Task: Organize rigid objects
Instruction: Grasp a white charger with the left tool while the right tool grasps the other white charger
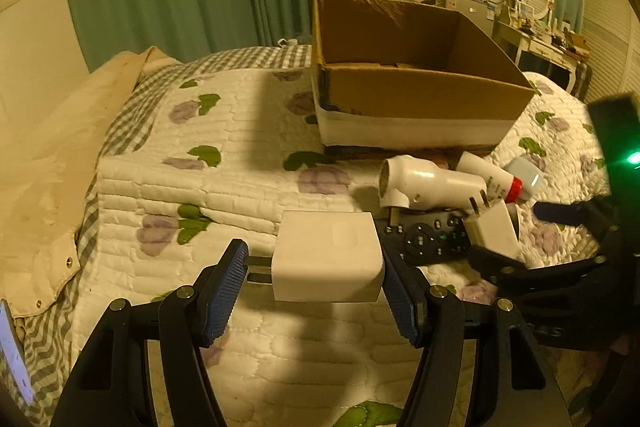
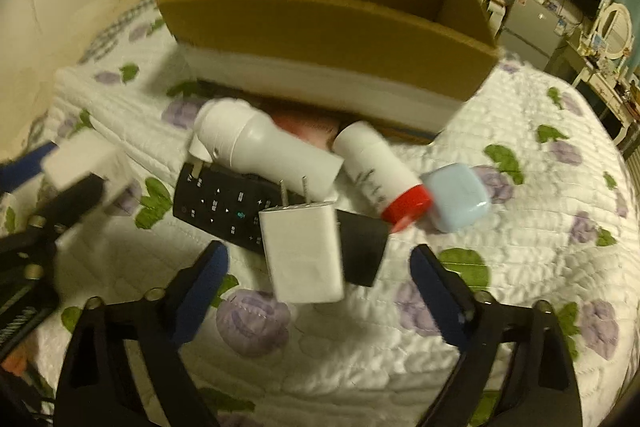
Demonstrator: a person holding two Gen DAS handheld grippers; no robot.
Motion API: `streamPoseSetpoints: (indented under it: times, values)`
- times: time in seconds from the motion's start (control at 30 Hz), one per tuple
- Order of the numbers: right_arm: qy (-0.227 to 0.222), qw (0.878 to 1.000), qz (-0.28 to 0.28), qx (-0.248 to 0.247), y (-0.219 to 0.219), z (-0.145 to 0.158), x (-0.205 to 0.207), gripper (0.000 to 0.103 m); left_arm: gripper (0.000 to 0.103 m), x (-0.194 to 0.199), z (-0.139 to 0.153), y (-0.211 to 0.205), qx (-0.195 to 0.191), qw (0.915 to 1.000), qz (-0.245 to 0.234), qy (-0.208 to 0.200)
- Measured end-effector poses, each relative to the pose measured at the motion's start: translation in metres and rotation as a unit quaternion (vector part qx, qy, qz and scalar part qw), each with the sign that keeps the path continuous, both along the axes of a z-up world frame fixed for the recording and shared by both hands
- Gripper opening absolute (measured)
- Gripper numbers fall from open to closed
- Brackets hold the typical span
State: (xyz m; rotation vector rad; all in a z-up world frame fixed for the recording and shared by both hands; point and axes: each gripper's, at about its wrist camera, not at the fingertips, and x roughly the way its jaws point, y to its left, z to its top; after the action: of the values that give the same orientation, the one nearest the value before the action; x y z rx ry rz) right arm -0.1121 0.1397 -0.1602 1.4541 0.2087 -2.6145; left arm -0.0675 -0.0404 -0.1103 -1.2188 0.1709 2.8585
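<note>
The left gripper (image 1: 316, 287) reaches forward low over the floral quilt (image 1: 240, 187), its two blue-padded fingers (image 1: 224, 287) spread around a white charger block (image 1: 326, 255). The right-hand pad lies against the block's side, while the metal prongs at its other end point towards the left-hand pad; whether the prongs touch that pad cannot be told, so a firm pinch is not certain. In the right wrist view the same block (image 2: 80, 155) shows blurred at the left edge, above the quilt, with the left gripper's black frame beneath it.

The right gripper (image 2: 318, 269) points forward and slightly down at the pile of objects, jaws spread wide. Between the blue pads (image 2: 204, 279), touching neither, sits a second white plug adapter (image 2: 304, 251), prongs pointing away, lying partly on a black remote control (image 2: 224, 207). In the left wrist view this adapter (image 1: 494, 231) appears beside the remote (image 1: 424, 239), with the right gripper's dark frame close by.

Behind the remote lies a white bottle-shaped piece (image 2: 260, 151) on its side, and next to it a white bottle with a red cap (image 2: 380, 175). A pale blue case (image 2: 456, 199) rests just beside the red cap. An open cardboard box (image 2: 328, 27) stands on the quilt behind the pile.
</note>
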Motion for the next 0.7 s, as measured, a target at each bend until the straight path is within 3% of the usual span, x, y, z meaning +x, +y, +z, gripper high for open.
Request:
streamPoseSetpoints:
  times: [0.13, 0.23, 0.33, 0.5, 0.7]
  values:
    - [-0.012, 1.0, -0.006, -0.011, 0.001, -0.007, -0.008, 0.085, 0.066, 0.0, 0.002, 0.0, -0.001, 1.0, 0.0, 0.001]
    - [-0.013, 1.0, -0.011, -0.001, 0.0, -0.01, -0.01, 0.072, 0.066, 0.002, 0.004, 0.002, -0.003, 1.0, -0.001, 0.002]
    - [-0.005, 1.0, -0.004, -0.016, 0.001, -0.005, -0.005, 0.041, 0.066, 0.005, 0.009, 0.003, -0.004, 1.0, 0.0, 0.005]
    - [0.025, 0.999, -0.018, -0.023, 0.011, 0.012, 0.011, 0.04, 0.066, 0.015, 0.027, 0.007, -0.008, 0.9997, -0.003, 0.023]
    - [0.081, 0.996, -0.021, -0.029, 0.024, 0.068, 0.026, 0.04, 0.066, 0.019, 0.063, 0.016, 0.004, 0.9981, -0.003, 0.061]
